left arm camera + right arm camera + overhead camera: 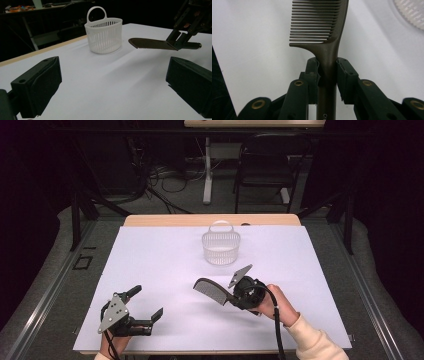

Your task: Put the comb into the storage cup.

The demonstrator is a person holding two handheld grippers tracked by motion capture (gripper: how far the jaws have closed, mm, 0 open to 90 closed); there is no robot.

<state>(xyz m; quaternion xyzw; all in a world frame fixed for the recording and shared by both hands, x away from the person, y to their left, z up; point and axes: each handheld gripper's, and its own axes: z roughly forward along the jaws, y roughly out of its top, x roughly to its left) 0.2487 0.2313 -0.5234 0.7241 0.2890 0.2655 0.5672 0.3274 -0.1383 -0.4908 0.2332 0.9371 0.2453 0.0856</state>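
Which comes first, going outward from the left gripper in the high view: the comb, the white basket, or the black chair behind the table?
1. Comb: to the right of the left gripper, clamped in the right gripper above the table.
2. White basket: farther up the white table, near its middle.
3. Black chair: on the floor beyond the table's far edge.

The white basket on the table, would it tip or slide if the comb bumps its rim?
The white basket looks like thin slotted plastic and appears empty, so it is probably light and would likely slide on the smooth table. Its tall walls and raised handle suggest that a bump from the comb at the rim might tip it.
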